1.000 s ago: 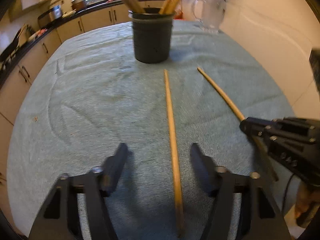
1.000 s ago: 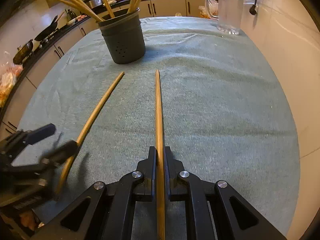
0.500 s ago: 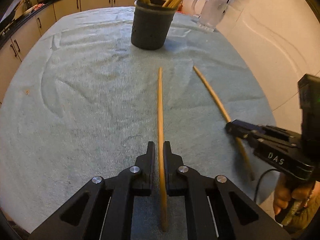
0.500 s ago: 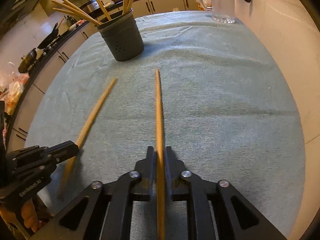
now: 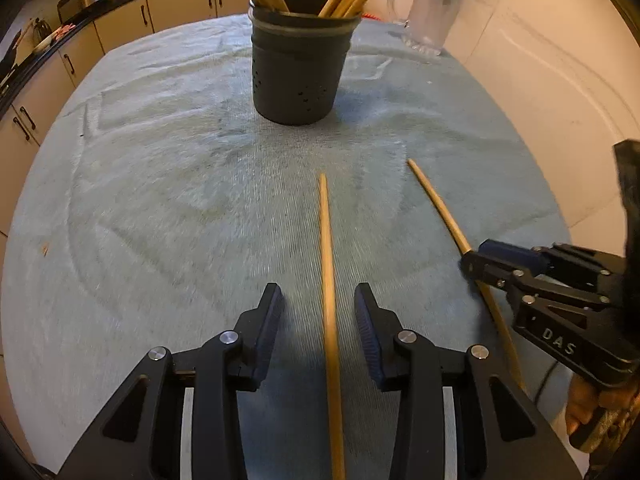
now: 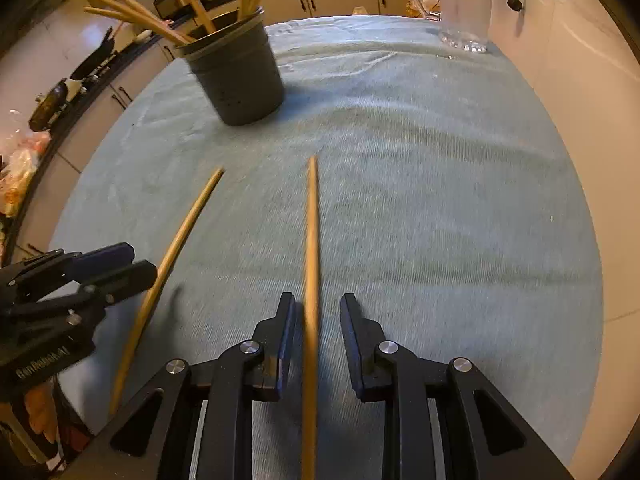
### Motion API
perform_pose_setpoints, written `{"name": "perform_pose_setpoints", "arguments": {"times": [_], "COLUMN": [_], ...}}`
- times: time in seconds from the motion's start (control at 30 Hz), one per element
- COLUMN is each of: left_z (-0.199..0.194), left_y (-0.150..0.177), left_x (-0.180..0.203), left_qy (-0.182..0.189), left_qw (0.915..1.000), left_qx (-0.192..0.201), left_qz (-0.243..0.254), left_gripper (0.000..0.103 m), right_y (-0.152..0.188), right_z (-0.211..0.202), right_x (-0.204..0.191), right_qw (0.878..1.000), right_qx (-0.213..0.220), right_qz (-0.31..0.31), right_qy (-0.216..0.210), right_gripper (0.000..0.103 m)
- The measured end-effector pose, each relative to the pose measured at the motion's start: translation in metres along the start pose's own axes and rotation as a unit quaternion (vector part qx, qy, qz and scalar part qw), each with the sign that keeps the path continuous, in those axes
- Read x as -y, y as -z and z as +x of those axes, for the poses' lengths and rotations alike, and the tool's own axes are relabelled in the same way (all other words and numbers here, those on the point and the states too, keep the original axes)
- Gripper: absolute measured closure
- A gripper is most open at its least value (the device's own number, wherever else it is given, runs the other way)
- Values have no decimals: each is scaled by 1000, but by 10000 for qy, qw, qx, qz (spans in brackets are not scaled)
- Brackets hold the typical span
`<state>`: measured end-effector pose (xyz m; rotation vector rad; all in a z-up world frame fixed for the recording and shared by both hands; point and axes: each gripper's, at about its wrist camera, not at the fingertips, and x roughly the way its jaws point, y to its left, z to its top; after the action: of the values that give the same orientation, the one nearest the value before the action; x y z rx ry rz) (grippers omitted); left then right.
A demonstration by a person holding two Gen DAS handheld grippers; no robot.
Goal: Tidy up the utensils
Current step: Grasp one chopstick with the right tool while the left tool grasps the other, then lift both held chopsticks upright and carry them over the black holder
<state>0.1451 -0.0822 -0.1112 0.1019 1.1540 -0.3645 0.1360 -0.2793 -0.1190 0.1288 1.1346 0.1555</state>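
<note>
Two long wooden sticks lie on a teal towel (image 5: 160,200). One stick (image 5: 325,232) runs between the fingers of my left gripper (image 5: 317,292), whose jaws are opening; neither pad presses on it. The other stick (image 6: 311,220) runs between the fingers of my right gripper (image 6: 318,300), jaws also opening, with the stick close to the left pad and not squeezed. Each view shows the other gripper beside its own stick: the right gripper (image 5: 476,258) and the left gripper (image 6: 136,262). A dark grey holder (image 5: 298,76) with several sticks stands ahead.
A clear glass mug (image 5: 428,12) stands at the towel's far right corner. A pale wall borders the right side. Kitchen cabinets and a dark counter with pots run behind and to the left. A hand (image 5: 588,412) holds the right gripper's handle.
The left jaws closed on their stick half a second ago and have parted again. The right jaws, shut on their stick a second ago, have spread. The holder looks nearer in both views.
</note>
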Motion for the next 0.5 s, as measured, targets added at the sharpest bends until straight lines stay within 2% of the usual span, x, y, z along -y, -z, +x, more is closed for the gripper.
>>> {"name": "perform_pose_setpoints", "arguments": {"times": [0.1,0.3,0.5], "left_z": [11,16,24], "left_y": [-10,-24,-36], "left_x": [-4,-9,-1], "left_qy": [-148,-145,-160], "left_qw": [9998,9998,9998], "left_qx": [-44,7,71], "left_qz": [-94,-127,27], "left_gripper": [74,74,74], "right_y": [-16,-43,-64], "right_z": [8,22,30], "right_x": [0,-6,-3], "right_qw": [9998,9975,9980], "right_qx": [-18,-110,-182], "right_qz": [-115,-513,-381], "right_qy": [147,463,470], "right_gripper": [78,78,78]}}
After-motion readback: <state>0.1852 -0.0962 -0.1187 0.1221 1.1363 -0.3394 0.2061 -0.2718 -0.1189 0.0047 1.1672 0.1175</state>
